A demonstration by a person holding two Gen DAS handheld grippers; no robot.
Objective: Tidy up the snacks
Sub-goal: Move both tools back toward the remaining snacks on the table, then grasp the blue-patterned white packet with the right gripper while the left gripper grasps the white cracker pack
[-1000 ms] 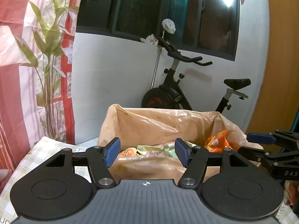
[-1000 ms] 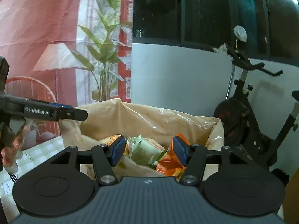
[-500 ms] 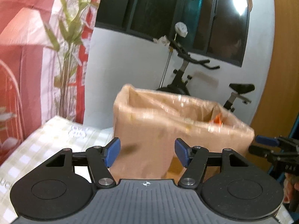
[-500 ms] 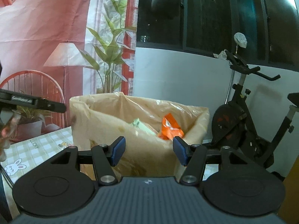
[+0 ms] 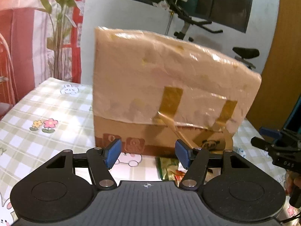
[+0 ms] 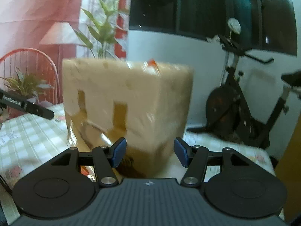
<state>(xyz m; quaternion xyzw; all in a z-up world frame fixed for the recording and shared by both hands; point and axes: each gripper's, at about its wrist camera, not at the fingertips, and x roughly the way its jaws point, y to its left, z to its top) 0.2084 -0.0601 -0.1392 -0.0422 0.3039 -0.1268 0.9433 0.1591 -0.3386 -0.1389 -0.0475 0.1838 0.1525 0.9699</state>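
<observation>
Cardboard fills both my views: the box (image 5: 169,86), lined with a plastic bag taped down its sides, stands on the table (image 5: 37,113) well in from the left edge, closer to the right edge. An orange packet (image 6: 152,62) pokes over its rim, so I judge some snacks are already packed. One green packet (image 5: 167,167) lies on the cloth just in front of the box, so that one looks left to do. My left gripper (image 5: 147,153) hangs over it, jaws apart, nothing between them. My right gripper (image 6: 149,151) faces the box corner, jaws apart and empty too. Checked cloth with flowers and bunnies; behind, an exercise bike (image 6: 242,103), dark window (image 6: 207,5), printed curtain (image 5: 28,28).
</observation>
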